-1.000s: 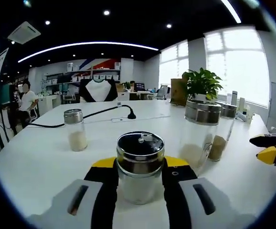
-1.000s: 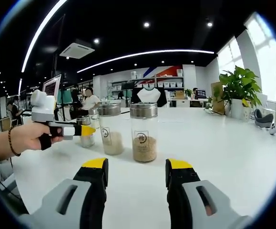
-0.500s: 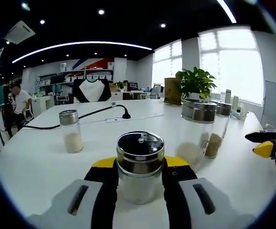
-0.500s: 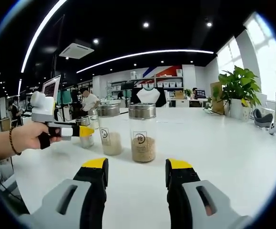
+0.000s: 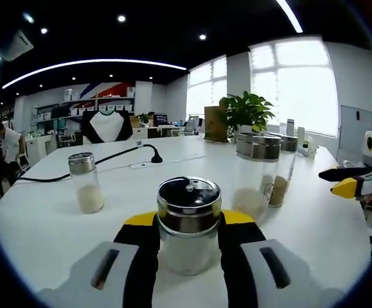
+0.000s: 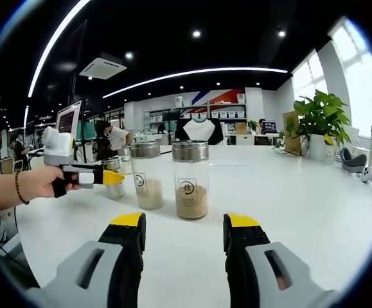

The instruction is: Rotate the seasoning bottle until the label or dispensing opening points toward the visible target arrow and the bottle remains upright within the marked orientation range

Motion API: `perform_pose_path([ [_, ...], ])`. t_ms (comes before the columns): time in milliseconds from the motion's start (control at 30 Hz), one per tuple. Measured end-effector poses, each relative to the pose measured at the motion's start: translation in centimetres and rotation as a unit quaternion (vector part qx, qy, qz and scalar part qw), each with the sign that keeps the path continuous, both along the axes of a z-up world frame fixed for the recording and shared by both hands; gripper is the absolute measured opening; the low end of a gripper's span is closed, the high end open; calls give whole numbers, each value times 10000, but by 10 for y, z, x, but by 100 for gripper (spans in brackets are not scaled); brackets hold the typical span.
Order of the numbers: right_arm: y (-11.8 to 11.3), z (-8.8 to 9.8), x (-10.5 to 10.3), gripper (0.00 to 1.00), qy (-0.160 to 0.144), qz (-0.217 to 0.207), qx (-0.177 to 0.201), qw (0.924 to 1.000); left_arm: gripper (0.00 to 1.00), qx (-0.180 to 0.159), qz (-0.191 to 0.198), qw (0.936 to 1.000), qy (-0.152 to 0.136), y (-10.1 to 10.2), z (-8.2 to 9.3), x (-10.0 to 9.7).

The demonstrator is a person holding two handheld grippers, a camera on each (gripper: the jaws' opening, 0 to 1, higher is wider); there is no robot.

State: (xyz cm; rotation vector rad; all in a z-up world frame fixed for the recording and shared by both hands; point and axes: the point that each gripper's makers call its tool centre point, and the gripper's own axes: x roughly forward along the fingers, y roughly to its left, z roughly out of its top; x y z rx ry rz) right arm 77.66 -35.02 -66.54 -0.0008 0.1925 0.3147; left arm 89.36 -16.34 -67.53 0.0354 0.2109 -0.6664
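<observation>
We have the left gripper [image 5: 188,240] clamped on the seasoning bottle [image 5: 188,221], upright on the bench [image 5: 57,224], mid-rotation; next we judge a steady twist, while the right gripper [image 6: 182,234] waits with jaws wide.

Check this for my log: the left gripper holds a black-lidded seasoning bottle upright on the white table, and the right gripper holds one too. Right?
Only the last part is wrong. The right gripper is open, holding nothing, as the right gripper view shows. The left gripper does hold the seasoning bottle.

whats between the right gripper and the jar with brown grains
Nothing: in the right gripper view, only bare white table lies between the open right gripper and the jar with brown grains.
</observation>
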Motion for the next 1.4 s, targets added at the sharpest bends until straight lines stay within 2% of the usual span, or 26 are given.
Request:
perform_pose_path([
  [433,-5,0,2,48,2,-50,22,10000,37,-38,-669,9977,-64,-3,0,-1],
  [633,-4,2,1,48,-17,-51,28,10000,37,75,-996,9950,-84,-5,0,-1],
  [733,-5,2,0,48,-10,-61,29,10000,37,293,-1183,9923,-233,-6,-1,-2],
  [800,-5,2,0,48,-11,-63,44,10000,37,178,-1223,9922,-140,-6,-1,-2],
  [1067,-8,2,1,48,-1,-98,35,9999,37,233,-1580,9871,-138,-6,-1,-1],
  [1400,-10,0,2,48,23,-109,8,9999,37,242,-1842,9825,-127,-7,-2,-2],
])
